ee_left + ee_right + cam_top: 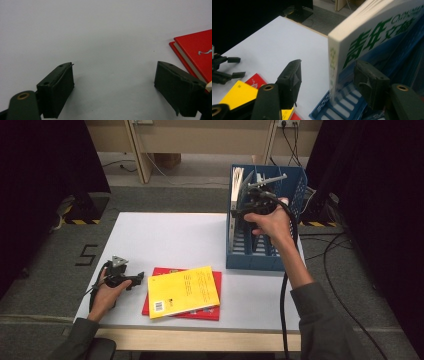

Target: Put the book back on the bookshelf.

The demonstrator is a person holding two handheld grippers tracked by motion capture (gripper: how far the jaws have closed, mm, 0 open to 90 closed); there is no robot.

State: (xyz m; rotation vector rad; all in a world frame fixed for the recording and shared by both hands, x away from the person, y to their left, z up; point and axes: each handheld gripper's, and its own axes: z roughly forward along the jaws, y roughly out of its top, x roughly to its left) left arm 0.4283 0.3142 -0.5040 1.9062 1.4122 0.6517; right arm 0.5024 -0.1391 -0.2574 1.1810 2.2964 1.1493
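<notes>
Blue plastic slotted file rack [280,255] sits at the right of the high view, and the white-covered book with green lettering [372,37] stands upright in its leftmost slot, leaning a bit. Looks like the step in hand is letting go of that book after slotting it. The right hand-held gripper [328,77] has its jaws partway apart with the book's spine edge between them; the left jaw stands clear of it, and I can't tell if the right jaw touches the cover. To do this well I'd open a touch wider and back straight out along the slot, so no pad drags the cover and tips the book over. Next up are probably the yellow paperback [184,291] and the red hardback book [210,312] under it, stacked at lower centre on the white tabletop [165,240]. The left hand-held gripper [115,82] rests low on that tabletop just beside the stack, jaws wide and empty.
</notes>
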